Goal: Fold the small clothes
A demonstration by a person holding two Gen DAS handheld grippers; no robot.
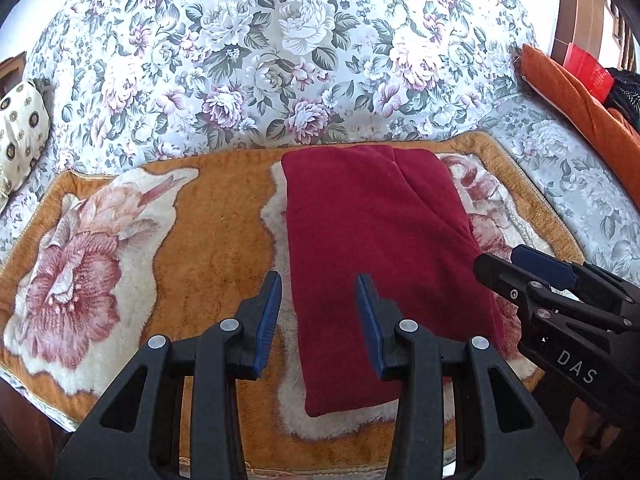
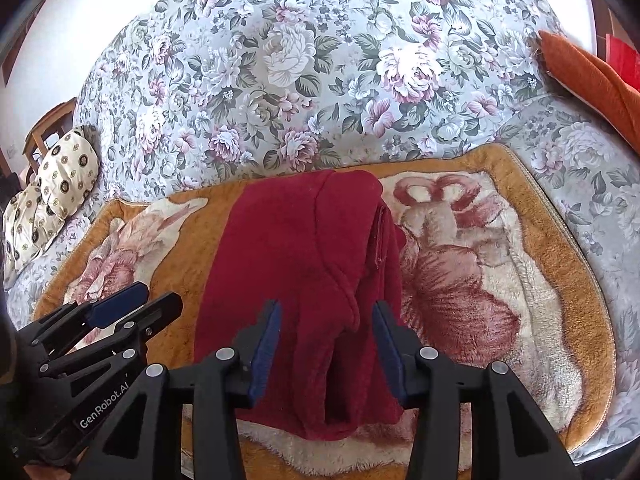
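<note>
Dark red fleece garment (image 1: 380, 264) lying on an orange plush blanket (image 1: 212, 240) with a rose print, spread over a sofa (image 1: 280, 60) in a floral cover. Already folded lengthwise into a narrow strip, with one flap doubled over along the right side and a seam edge showing there in the right wrist view. Long axis running near to far, the far end squared off against the sofa back, the near end close to the blanket's near edge.

Left claw (image 1: 320, 320) hanging above the near left part of the garment, jaws wide apart, holding nothing. Right claw (image 2: 326, 344) poised over the near right part, straddling the doubled flap, jaws likewise spread and empty; hard to tell from this angle whether its tips touch the fleece or float just above.

Probably between folds: lengthwise fold done, crosswise fold not yet begun. Next move likely calling for both claws to drop onto the near end, one at each corner, pinch through all layers, then lift and carry that end toward the far end, keeping the edges level so the flap does not slide out.

Cream patterned cushion (image 1: 20, 132) at far left; orange cloth (image 1: 580, 96) draped at far right.
</note>
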